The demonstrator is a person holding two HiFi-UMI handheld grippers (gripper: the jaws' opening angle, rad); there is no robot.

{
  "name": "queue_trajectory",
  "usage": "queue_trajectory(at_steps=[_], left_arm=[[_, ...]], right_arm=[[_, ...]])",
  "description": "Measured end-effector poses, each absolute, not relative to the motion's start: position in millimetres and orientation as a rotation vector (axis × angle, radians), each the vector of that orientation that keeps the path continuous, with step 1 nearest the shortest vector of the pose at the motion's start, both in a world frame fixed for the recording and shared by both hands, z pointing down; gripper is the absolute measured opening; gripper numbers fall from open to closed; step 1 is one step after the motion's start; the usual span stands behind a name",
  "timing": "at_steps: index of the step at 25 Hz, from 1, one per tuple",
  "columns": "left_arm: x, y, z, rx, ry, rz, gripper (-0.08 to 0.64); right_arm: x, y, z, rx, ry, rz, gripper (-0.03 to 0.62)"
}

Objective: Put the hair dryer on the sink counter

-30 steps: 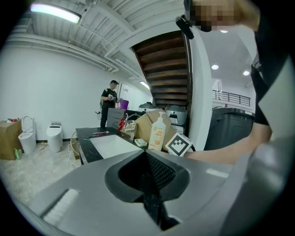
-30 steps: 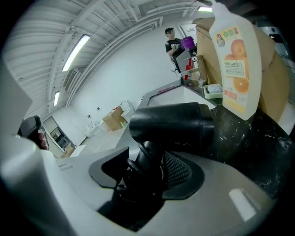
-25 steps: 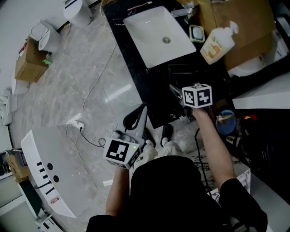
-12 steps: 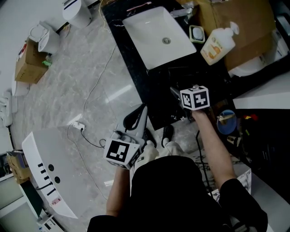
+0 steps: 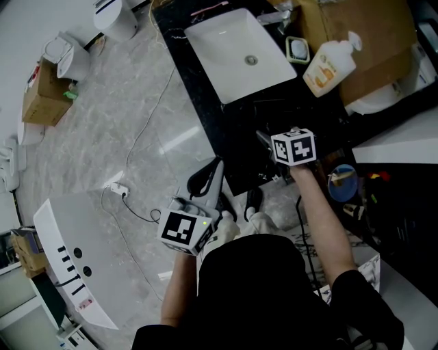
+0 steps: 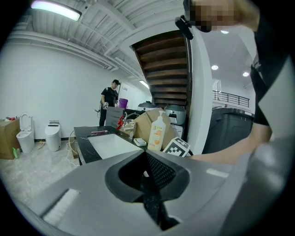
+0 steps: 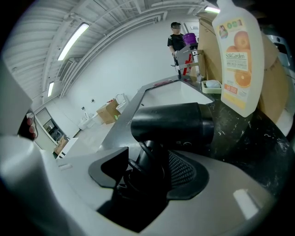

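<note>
Floor: glossy grey marble-pattern tiles. White toilets and a brown cardboard box stand at its far edge. A white power strip lies on it, cable trailing. Black stone sink counter sits centre. Plain white walls; long fluorescent ceiling tube is lit; dark wooden staircase underside overhead.

soap bottle at right, counter bare ahead

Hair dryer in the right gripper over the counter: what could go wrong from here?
1. The right gripper clamps only the handle of the hair dryer; the barrel could pivot in the jaws.
2. The soap bottle stands close beside the barrel; a sideways swing might topple it.
3. In the head view the dryer hangs near the close end of the black counter; set down there, it might slide off.
</note>
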State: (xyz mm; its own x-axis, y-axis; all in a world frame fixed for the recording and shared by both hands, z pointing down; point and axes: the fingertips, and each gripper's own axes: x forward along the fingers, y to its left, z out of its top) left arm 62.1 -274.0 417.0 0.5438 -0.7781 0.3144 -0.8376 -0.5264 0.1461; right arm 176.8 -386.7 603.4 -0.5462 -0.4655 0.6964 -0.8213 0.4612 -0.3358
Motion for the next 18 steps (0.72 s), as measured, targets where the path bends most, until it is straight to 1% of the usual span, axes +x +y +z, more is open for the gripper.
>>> queue_trajectory(at_steps=[18], left_arm=[[60,-260,443,2.461,-1.336,0.353,-0.002]], right_arm=[[189,-382,583,1.149,-2.233,0.843,0.255]])
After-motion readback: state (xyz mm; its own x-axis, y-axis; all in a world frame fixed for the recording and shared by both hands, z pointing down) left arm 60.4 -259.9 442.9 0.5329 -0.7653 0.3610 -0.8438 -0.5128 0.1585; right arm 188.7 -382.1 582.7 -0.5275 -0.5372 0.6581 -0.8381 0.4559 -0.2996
